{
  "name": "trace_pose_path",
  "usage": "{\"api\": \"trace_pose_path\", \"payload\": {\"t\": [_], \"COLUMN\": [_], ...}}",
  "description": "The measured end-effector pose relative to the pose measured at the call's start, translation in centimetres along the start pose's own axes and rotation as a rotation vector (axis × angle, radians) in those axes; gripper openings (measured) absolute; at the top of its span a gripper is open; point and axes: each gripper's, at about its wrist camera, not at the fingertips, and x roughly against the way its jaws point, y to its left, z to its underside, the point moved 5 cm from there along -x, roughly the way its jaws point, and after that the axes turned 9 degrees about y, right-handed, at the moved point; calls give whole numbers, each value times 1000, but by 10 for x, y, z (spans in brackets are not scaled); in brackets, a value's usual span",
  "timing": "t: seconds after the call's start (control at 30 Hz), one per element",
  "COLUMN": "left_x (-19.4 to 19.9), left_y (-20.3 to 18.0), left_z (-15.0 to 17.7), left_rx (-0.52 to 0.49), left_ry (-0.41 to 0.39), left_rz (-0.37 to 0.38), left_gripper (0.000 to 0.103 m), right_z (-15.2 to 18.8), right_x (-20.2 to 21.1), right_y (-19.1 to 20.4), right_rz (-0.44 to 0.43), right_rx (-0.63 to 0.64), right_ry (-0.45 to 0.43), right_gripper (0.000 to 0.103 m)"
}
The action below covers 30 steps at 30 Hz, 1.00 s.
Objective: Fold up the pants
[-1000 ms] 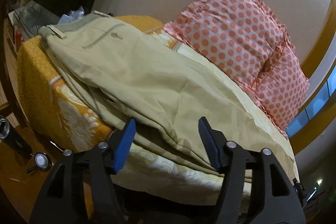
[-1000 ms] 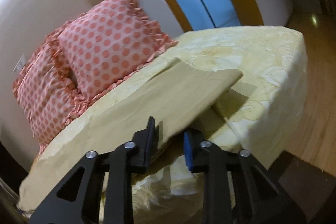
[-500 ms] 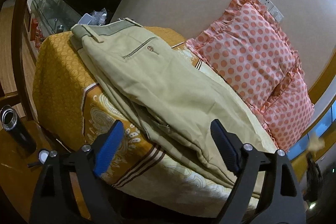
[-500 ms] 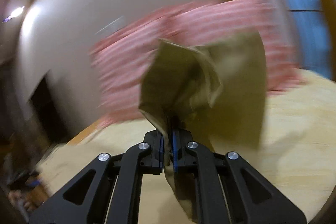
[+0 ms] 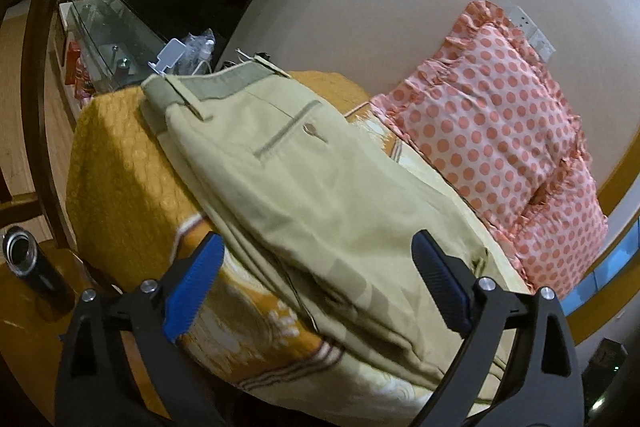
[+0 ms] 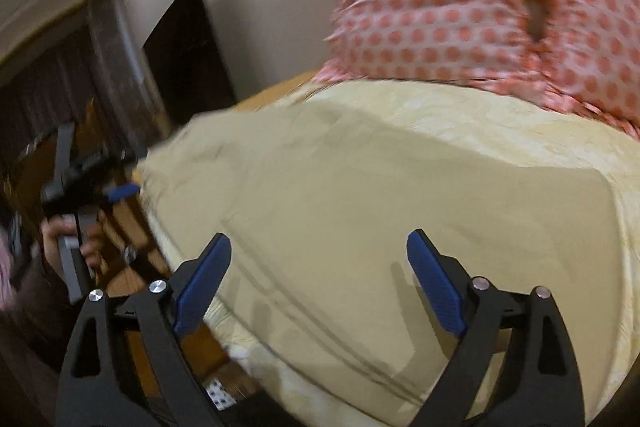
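Hovering over the bed (image 5: pixel 120 167), both tools stood wide open and held nothing. Left tool (image 5: pixel 316 287) hung low at the near edge of the mattress, blue pads (image 5: pixel 192 291) spread either side of the pants (image 5: pixel 320 195) without touching the cloth. Right tool (image 6: pixel 320 283) was likewise spread wide above the same garment, seen blurred in the right wrist view, pads clear of it.

Pants lay flat on the bed, on the yellow and orange bedspread (image 5: pixel 256 323), in doubled layers; waistband (image 5: pixel 224 87) at the far corner, belt loops and a buttoned back pocket (image 5: pixel 288 135) facing up. Layered edges ran along the near side toward the left tool. Polka-dot pillows (image 5: pixel 500 147) stood against the wall just beyond the cloth.

Handling, as judged: light woven cotton, soft and limp, not slippery, not fragile. It would sag and drag if lifted from one point, and stacked layers could slide apart. The waistband and seamed edges looked the stiffest parts, so best taken there, or at a folded edge with all layers pinched together. One tool near each end of an edge should keep the fold square. Another fold seemed still to come
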Motion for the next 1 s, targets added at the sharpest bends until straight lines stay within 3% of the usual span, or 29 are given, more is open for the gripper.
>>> {"api": "trace_pose_path", "payload": {"t": [0.2, 0.33, 0.37, 0.4, 0.47, 0.53, 0.57, 0.63, 0.73, 0.87, 0.93, 1.0], "left_x": [-11, -15, -17, -18, -26, -25, -22, -10, 5, 19, 21, 16], "left_y": [8, 17, 21, 24, 35, 34, 26, -16, -88, -217, -276, -315], "left_z": [-19, -35, -39, -40, -43, -48, -52, -61, -66, -29, 17, 74], "left_rx": [35, 117, 142, 154, 186, 172, 134, -36, -235, -584, -765, -918], "left_ry": [-2, 6, 6, 10, 42, 33, 26, -32, -74, -102, -70, 15], "left_rz": [-27, -34, -44, -57, -99, -93, -115, -174, -121, 20, 142, 268], "left_gripper": [93, 91, 82, 57, 20, 14, 12, 10, 7, 5, 5, 5], "right_z": [-3, -3, -2, -2, 0, 1, 1, 2, 3, 9, 15, 23], "right_x": [-1, -7, -6, -5, -1, 5, 9, 19, 36, 72, 90, 106], "right_y": [-15, -17, -17, -18, -21, -27, -31, -41, -59, -92, -109, -126], "right_rz": [-12, -32, -38, -44, -53, -55, -55, -51, -45, 14, 47, 68], "right_rx": [-73, -73, -74, -77, -87, -102, -111, -134, -185, -273, -321, -382], "right_ry": [-7, -8, -15, -22, -36, -54, -66, -94, -143, -227, -257, -289], "right_gripper": [94, 94, 94, 94, 94, 94, 94, 94, 94, 94, 94, 94]}}
